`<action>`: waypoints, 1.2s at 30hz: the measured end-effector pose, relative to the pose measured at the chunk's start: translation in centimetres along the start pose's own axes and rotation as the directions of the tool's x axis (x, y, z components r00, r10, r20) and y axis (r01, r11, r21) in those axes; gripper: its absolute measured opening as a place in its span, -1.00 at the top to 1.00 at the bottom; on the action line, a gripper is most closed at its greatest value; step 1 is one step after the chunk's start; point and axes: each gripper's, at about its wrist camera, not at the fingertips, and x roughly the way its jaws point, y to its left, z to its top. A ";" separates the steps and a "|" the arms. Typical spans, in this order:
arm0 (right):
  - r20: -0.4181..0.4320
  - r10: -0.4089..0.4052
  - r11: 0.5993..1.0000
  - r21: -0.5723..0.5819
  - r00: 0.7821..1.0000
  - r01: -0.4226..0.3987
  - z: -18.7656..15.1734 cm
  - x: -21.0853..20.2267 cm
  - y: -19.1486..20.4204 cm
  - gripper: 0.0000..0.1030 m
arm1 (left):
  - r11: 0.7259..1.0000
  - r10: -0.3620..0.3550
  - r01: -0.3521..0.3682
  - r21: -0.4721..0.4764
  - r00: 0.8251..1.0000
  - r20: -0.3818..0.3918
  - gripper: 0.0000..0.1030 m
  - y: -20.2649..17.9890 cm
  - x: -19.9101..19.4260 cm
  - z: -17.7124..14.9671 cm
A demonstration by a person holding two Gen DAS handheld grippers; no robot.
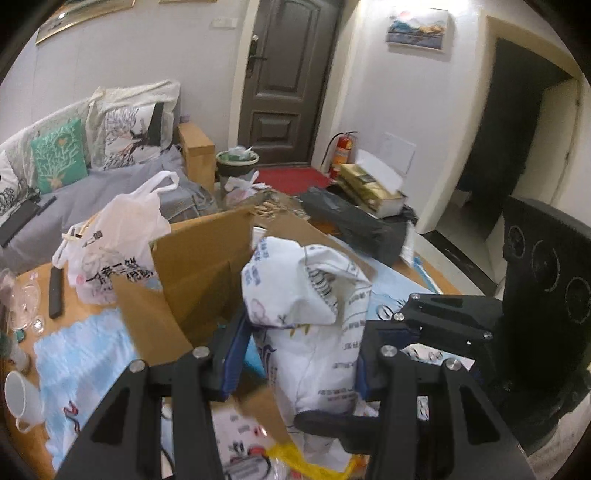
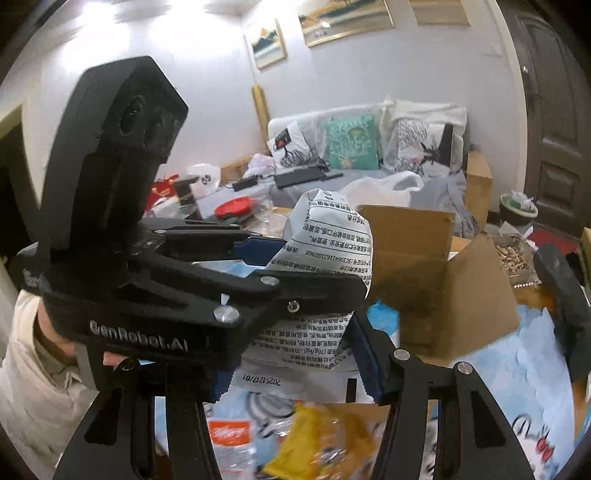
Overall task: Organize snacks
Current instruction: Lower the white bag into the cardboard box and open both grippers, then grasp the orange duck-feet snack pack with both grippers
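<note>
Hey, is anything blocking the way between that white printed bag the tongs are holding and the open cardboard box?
Nothing visible does. The white printed bag is held up between the left tongs and right tongs, and the cardboard box stands open just behind it, its raised flaps the only edge to clear.

Wooden table (image 1: 35, 280): blue cloth (image 1: 85, 354), cardboard box (image 1: 199, 280).

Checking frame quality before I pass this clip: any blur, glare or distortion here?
Left wrist view: strong fisheye bending at the door, mild motion blur on the cardboard box. Right wrist view: ceiling glare washes out the top, and the yellow snack packet is smeared.
</note>
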 end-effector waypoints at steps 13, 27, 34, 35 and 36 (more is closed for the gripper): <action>-0.118 -0.113 0.989 0.077 0.987 0.122 2.6 5.6 -8.8 -0.08 | 0.992 0.058 -0.066 -0.105 0.995 -0.079 -0.10 3.6 7.2 2.1; -0.052 -0.004 0.999 0.034 0.999 0.006 -1.8 -0.5 -4.6 -0.28 | 0.991 0.098 -0.097 -0.096 0.995 0.011 -0.34 2.3 -2.2 -5.0; -0.146 0.065 0.998 0.030 0.987 -0.061 -8.1 -1.2 -2.6 -0.39 | 0.989 0.075 -0.075 -0.128 0.997 -0.010 -0.42 1.3 -4.0 -12.8; -0.172 0.066 0.998 0.028 0.983 -0.062 -9.0 -0.9 -2.4 -0.39 | 0.989 0.075 -0.077 -0.130 0.997 -0.017 -0.42 1.2 -3.9 -13.6; -0.192 0.066 0.998 0.027 0.979 -0.062 -9.7 -0.5 -2.3 -0.38 | 0.988 0.077 -0.080 -0.134 0.997 -0.026 -0.42 1.1 -3.8 -14.4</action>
